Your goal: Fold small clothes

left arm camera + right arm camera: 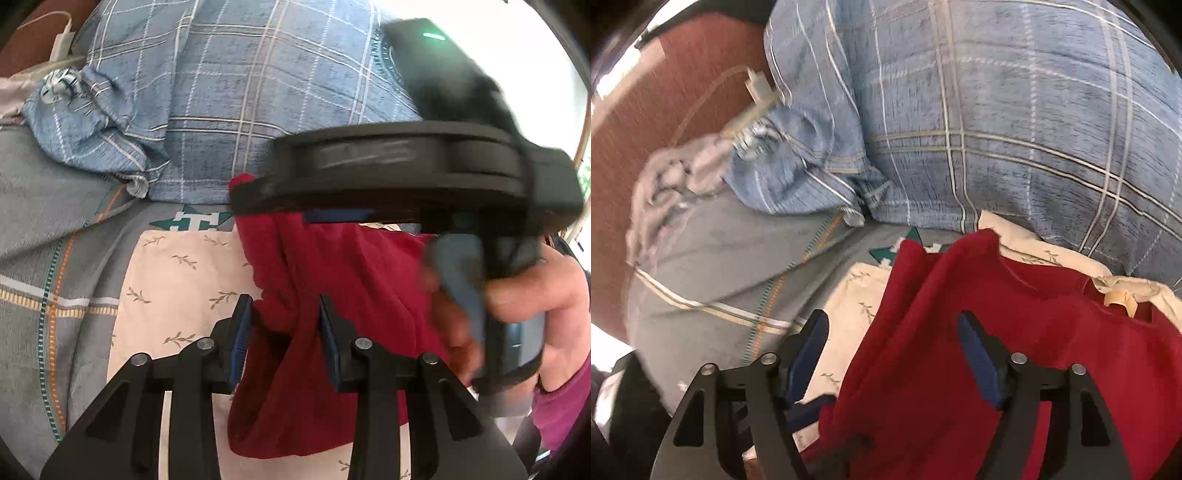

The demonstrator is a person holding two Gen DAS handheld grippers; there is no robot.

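Observation:
A small red garment hangs bunched above a cream leaf-print cloth on the bed. In the left wrist view my left gripper has its jaws apart with a fold of the red cloth between the blue pads. The right gripper's body crosses the view above, its tip at the garment's top corner, blurred by motion. In the right wrist view the right gripper is open, jaws wide, with the red garment lying between and past them.
A blue plaid pillow lies behind the garment, also seen in the right wrist view. A grey bedsheet with striped trim spreads left. A white charger and cable rest by a brown headboard. A hand grips the right handle.

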